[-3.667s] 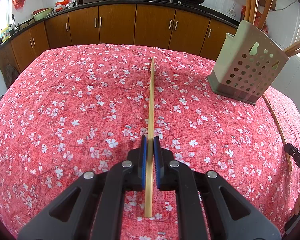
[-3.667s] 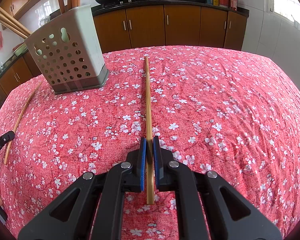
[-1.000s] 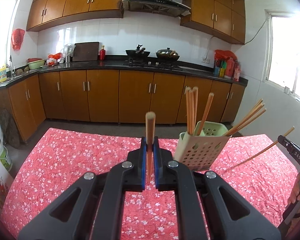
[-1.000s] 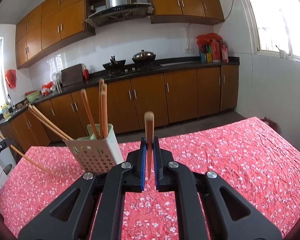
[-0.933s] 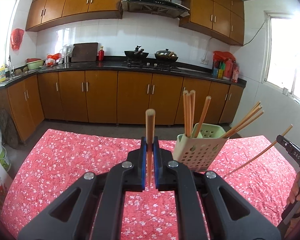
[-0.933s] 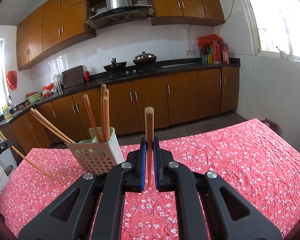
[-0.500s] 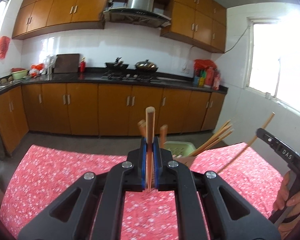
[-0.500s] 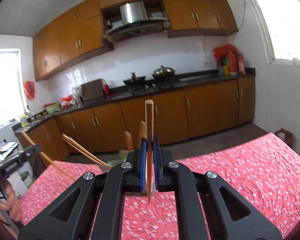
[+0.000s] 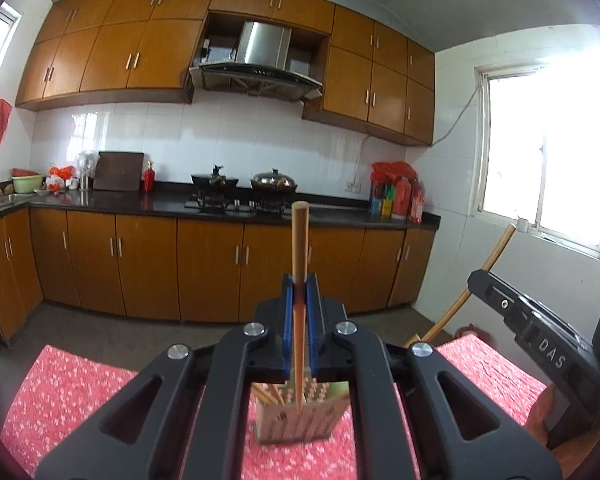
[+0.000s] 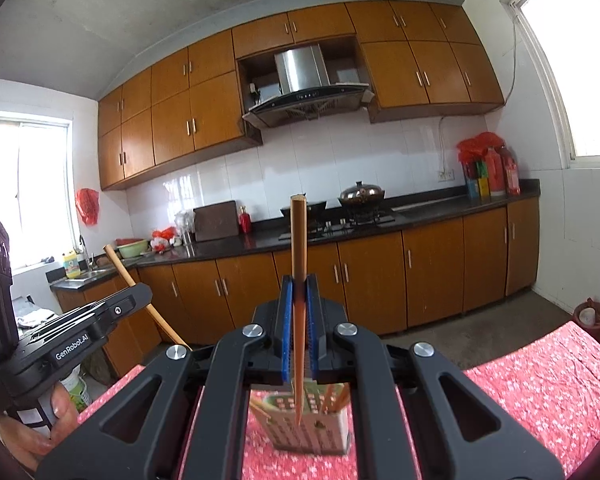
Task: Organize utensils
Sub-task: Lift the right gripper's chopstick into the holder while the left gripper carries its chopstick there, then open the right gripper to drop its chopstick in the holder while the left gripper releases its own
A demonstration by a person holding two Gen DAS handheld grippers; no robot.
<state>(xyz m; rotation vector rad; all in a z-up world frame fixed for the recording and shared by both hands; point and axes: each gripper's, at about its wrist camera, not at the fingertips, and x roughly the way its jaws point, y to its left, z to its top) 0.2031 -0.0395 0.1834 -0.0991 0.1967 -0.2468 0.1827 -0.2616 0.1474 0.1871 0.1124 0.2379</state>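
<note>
Mid-transport: left tongs (image 9: 299,312) clamp 1 chopstick (image 9: 300,240) upright, right tongs (image 10: 299,312) clamp another chopstick (image 10: 299,240), both tips hanging just above the perforated holder (image 9: 296,420) on the red floral counter (image 9: 68,392). Next move, I'd say: lower tips into a free slot, then release. Chopsticks already in the holder (image 10: 334,396) crowd the opening; the 2 tongs sit close together, so collision risk.

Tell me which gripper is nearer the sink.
Left. The left gripper is on the sink side of the table; the right gripper is farther across, toward the right window.
</note>
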